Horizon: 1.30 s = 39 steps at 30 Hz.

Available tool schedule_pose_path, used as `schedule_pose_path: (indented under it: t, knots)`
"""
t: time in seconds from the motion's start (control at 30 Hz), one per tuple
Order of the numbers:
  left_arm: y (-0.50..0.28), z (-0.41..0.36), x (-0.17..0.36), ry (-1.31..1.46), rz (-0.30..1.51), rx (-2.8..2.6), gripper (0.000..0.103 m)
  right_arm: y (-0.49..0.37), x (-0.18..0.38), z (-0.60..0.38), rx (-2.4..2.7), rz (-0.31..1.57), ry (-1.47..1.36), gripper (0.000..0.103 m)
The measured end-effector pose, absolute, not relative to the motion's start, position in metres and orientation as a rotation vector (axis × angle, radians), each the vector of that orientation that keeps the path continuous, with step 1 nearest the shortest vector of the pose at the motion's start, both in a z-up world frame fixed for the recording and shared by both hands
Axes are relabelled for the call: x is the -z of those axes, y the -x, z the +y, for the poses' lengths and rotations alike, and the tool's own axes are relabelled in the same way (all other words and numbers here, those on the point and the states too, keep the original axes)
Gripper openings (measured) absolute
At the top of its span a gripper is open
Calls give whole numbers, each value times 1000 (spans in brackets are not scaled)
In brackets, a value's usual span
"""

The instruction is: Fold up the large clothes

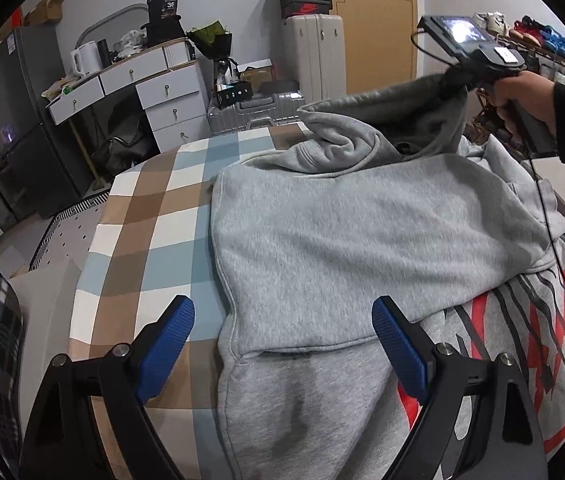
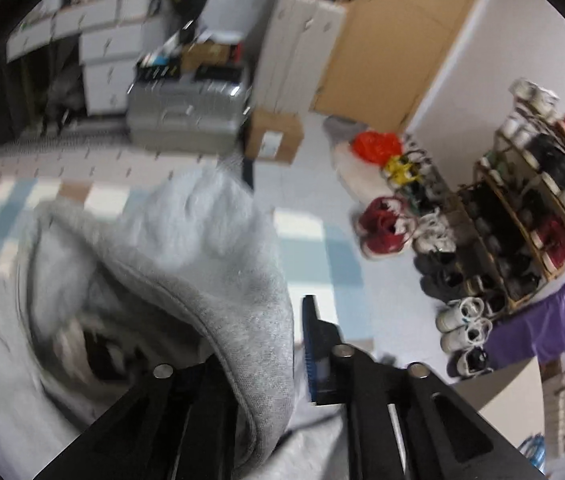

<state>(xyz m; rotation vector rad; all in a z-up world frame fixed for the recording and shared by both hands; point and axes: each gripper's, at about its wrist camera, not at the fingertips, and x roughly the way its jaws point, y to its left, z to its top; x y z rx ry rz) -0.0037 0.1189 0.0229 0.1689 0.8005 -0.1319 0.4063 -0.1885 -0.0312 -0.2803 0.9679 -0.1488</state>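
On the checked bedspread [image 1: 138,216], right tool [image 2: 298,344] pinches the grey hoodie's hood [image 2: 218,248]; left tool [image 1: 282,344] hangs spread.

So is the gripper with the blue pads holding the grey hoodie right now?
No, the left gripper stands wide open above the grey hoodie, its blue pads touching no fabric.

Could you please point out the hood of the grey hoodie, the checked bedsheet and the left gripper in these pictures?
hood [image 1: 382,120]: left wrist view, on its lifted grey lining.
bedsheet [image 1: 150,216]: left wrist view, on a bare checked patch left of the hoodie.
left gripper [image 1: 282,352]: left wrist view, midway between its blue fingertips.
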Motion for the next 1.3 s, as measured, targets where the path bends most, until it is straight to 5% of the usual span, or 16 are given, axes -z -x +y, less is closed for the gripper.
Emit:
schedule_pose_path:
  t: [0.03, 0.07, 0.1, 0.27, 0.43, 0.53, 0.57, 0.63, 0.7, 1.3]
  knots:
    - [3, 118, -22, -173, 804, 137, 88, -407, 42, -185, 124, 1017, 322, 29]
    - [2, 116, -20, -178, 808, 137, 88, -409, 49, -181, 114, 1055, 356, 55]
    - [2, 115, -20, -181, 811, 137, 88, -411, 54, -179, 104, 1082, 401, 70]
    - [1, 111, -18, -179, 830, 157, 88, -395, 63, -130, 28, 975, 694, 93]
    - [1, 107, -16, -182, 840, 170, 88, -407, 80, -76, 16, 920, 881, 93]
    - [2, 104, -14, -198, 844, 181, 88, -432, 92, -62, 54, 934, 894, 92]
    - [3, 104, -14, -210, 843, 181, 88, -441, 95, -60, 54, 946, 888, 82]
    - [2, 106, -12, -230, 843, 171, 88, -455, 94, -67, 42, 960, 836, 51]
    - [0, 109, -10, -226, 854, 170, 88, -465, 87, -78, 26, 1002, 729, 8]
    - [-6, 111, -5, -224, 866, 101, 88, -355, -125, -68, 223, 255, 691, 7]
